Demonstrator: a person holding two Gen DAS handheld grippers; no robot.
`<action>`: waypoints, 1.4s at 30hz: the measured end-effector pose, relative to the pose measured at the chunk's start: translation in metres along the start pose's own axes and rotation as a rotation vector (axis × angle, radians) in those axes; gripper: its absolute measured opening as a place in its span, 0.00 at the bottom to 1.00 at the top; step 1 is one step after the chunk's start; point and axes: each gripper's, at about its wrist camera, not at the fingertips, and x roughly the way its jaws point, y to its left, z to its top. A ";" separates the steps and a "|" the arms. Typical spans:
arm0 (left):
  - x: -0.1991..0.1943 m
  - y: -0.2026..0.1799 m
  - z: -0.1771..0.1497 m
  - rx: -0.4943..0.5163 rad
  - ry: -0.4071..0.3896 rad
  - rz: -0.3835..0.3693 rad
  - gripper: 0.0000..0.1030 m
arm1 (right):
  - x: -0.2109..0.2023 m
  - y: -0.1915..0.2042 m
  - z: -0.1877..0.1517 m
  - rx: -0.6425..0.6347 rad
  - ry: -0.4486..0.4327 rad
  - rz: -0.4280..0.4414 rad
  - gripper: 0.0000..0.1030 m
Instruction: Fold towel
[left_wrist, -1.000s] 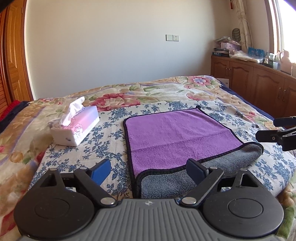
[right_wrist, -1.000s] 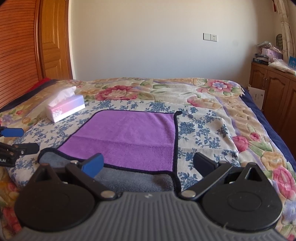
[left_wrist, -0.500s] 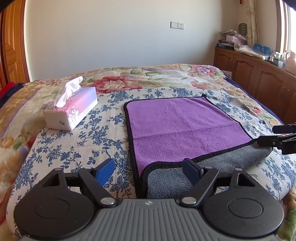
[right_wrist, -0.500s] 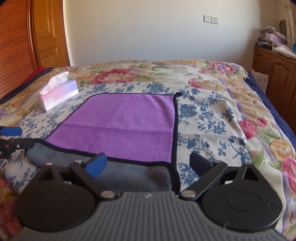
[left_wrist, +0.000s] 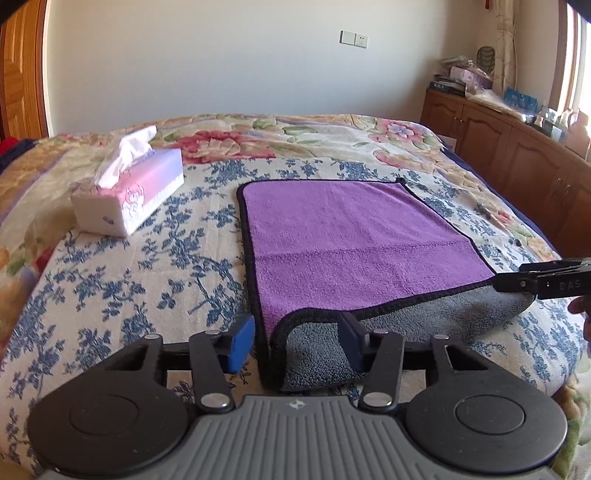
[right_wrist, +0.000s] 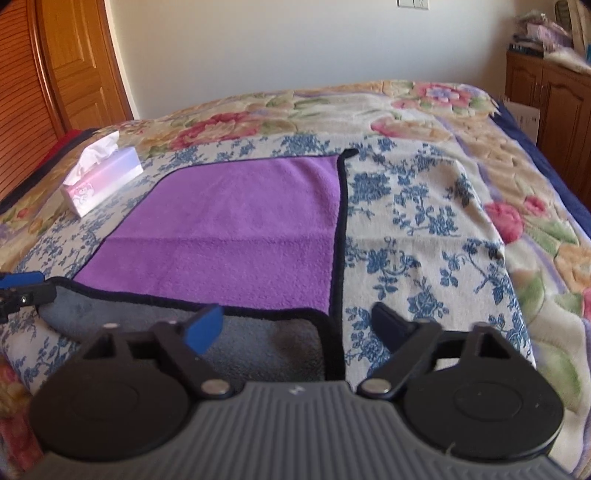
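Purple towel (left_wrist: 351, 236) lies flat, grey folded edge nearest.

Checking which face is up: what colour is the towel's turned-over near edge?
Grey, against the purple top face of the towel; clearest in the left wrist view.

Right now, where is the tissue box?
The tissue box sits on the flowery bed, far left in both wrist views. It is left of the purple towel and apart from it, not touching.
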 end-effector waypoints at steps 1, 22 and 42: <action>0.001 0.000 -0.001 -0.003 0.004 -0.001 0.51 | 0.000 -0.001 0.000 0.002 0.003 0.000 0.80; 0.005 0.003 -0.004 -0.014 0.017 -0.005 0.40 | 0.001 -0.007 0.004 0.003 0.106 0.062 0.41; 0.006 0.003 -0.006 -0.030 0.022 -0.025 0.06 | 0.000 -0.008 0.003 -0.029 0.110 0.057 0.09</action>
